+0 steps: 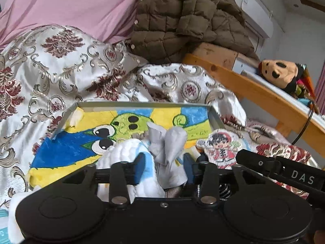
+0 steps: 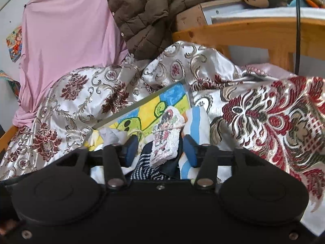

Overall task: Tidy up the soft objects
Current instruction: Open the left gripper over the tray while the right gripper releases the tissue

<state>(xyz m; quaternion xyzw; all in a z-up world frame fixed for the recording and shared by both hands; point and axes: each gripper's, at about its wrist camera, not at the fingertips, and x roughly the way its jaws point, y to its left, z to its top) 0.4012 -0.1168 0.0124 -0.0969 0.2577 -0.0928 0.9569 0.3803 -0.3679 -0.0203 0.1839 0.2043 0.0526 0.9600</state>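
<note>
— Left wrist view: where's the grey cloth (image 1: pixel 168 152)?
— Between the left gripper (image 1: pixel 164 166) fingers, released, over the cartoon towel (image 1: pixel 81 148).
— And the right gripper (image 2: pixel 160 150)?
— Released too; knitted sock (image 2: pixel 165 136) loose between its pads.

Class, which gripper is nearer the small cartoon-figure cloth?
Right. The cartoon-figure cloth sits between the right gripper fingers, jaws open around it. The left gripper straddles the grey cloth beside it.
</note>
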